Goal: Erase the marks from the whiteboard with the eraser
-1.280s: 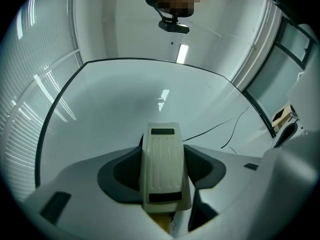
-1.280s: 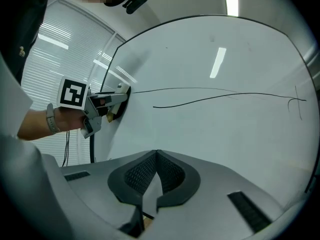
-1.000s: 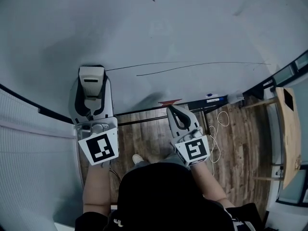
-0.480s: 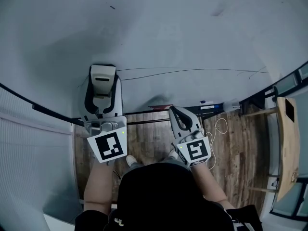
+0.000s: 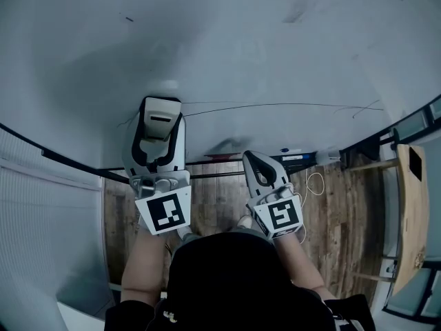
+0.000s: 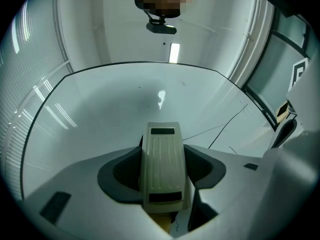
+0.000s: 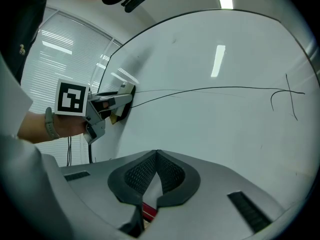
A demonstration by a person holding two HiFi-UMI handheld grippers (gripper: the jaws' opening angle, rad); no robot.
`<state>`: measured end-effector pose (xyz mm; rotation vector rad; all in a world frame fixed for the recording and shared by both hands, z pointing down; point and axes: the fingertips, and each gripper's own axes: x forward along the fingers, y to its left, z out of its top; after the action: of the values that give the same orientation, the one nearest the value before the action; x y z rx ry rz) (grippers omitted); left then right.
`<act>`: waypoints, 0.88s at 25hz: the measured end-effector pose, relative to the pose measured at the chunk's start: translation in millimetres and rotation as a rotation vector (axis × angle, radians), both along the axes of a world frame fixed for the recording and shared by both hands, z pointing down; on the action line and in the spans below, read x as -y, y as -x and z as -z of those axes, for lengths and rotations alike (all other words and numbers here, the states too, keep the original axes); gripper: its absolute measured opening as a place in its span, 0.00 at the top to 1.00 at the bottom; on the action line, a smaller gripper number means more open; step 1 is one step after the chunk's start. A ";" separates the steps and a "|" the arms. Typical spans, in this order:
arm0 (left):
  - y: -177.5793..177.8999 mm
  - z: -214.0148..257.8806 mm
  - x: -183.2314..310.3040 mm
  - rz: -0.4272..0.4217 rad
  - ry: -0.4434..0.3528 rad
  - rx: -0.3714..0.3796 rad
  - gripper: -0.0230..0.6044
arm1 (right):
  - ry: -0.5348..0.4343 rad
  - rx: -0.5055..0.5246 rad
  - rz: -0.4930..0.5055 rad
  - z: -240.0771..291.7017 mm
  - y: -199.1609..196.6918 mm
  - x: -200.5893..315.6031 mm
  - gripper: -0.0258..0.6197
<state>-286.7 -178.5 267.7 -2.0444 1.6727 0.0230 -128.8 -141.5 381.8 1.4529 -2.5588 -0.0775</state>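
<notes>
The eraser [image 6: 161, 166] is clamped in the left gripper [image 5: 158, 133] and pressed to the whiteboard [image 5: 262, 54] near its bottom edge, at the black line's [image 5: 289, 105] left end. The right gripper [image 7: 156, 156] is closed on nothing.

Eraser [image 6: 162, 169] wiping face hidden against whiteboard [image 6: 100, 114]; flanks covered by left gripper [image 6: 163, 178] jaws. Red item [image 7: 148, 211] beneath right gripper [image 7: 156, 156] mostly hidden, unidentifiable. Whiteboard top cut off in head view.

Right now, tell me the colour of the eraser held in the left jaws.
Off-white eraser, best seen in the left gripper view.
</notes>
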 end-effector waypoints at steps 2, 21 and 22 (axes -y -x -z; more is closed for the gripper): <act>3.8 -1.8 0.3 0.006 0.000 -0.034 0.55 | -0.015 0.000 0.017 3.5 -0.2 2.8 0.92; 58.2 -28.6 0.5 0.096 -0.004 -0.592 0.55 | -0.024 -0.017 0.115 1.3 -23.1 7.6 0.92; 53.3 -25.4 0.5 0.094 -0.012 -0.601 0.55 | -0.023 -0.013 0.113 1.4 -28.7 8.3 0.92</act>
<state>-340.0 -179.0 293.1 -2.0683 2.0995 0.6729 -100.1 -149.8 380.4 1.3097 -2.6361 -0.1333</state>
